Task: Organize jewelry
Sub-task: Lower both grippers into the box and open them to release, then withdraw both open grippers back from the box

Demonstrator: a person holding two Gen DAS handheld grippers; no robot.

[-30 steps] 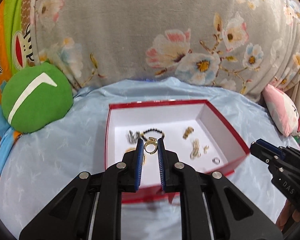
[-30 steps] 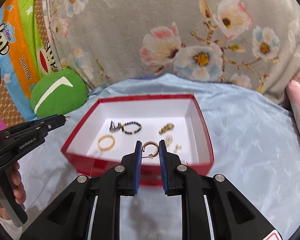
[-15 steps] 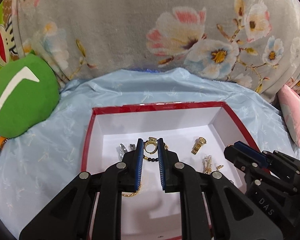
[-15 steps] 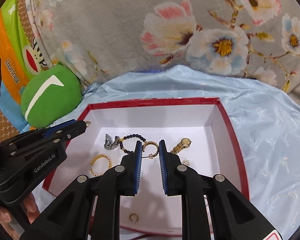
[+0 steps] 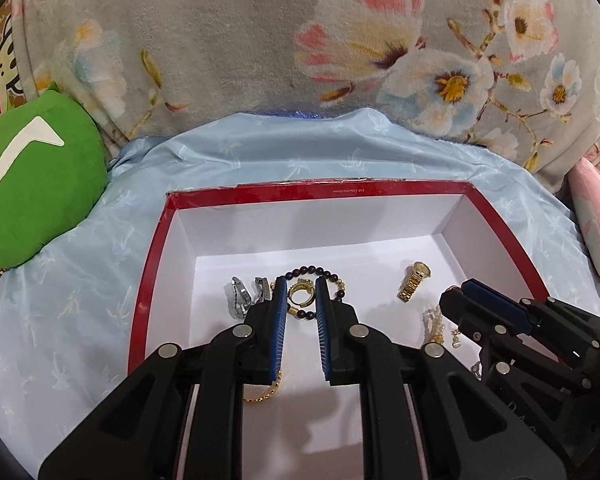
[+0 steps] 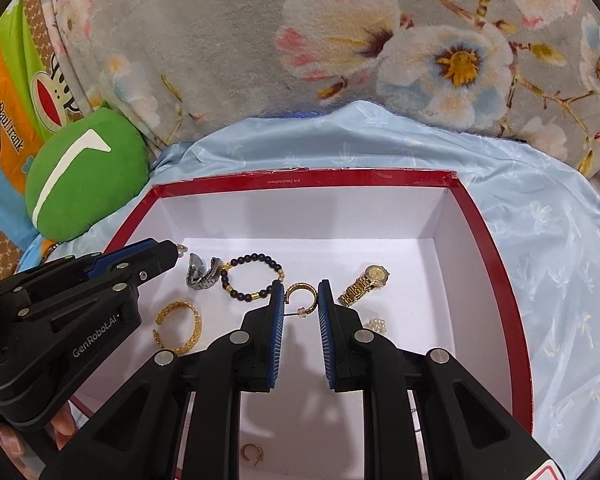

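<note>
While both of our tongs hang over the red box (image 6: 496, 276), each pair is closed on a piece of gold jewelry. Our left tongs (image 5: 301, 293) pinch a gold ring (image 5: 301, 295) between the blue pads (image 5: 279, 320), holding it above the white floor of the box, over the dark beaded bracelet (image 5: 320, 276). From the right wrist view those left tongs (image 6: 179, 251) reach in from the left side, their tips near the box's left wall, with a bit of gold showing at the tip.

Our right tongs (image 6: 299, 300) clamp a gold hoop earring (image 6: 300, 298), its post and small clear backing pointing toward the left pad. From the left wrist view the right tongs (image 5: 454, 300) come in low at the right, above a small pearl and gold piece (image 5: 434, 322).

Inside the box lie the rest of the pieces: a silver watch (image 6: 202, 272) just left of the beaded bracelet (image 6: 252, 276), touching it or nearly so; a gold watch (image 6: 364, 284) to the right of our right tongs; a gold openwork bangle (image 6: 180, 328) near the left tongs; a cluster of pearls (image 6: 376, 325) beside the right pad; and a second gold hoop (image 6: 252, 453) near the front wall.

We see the box resting on a pale blue sheet (image 6: 560, 264), with a green cushion (image 6: 84, 184) to its left and a grey floral blanket (image 6: 340, 40) behind.
</note>
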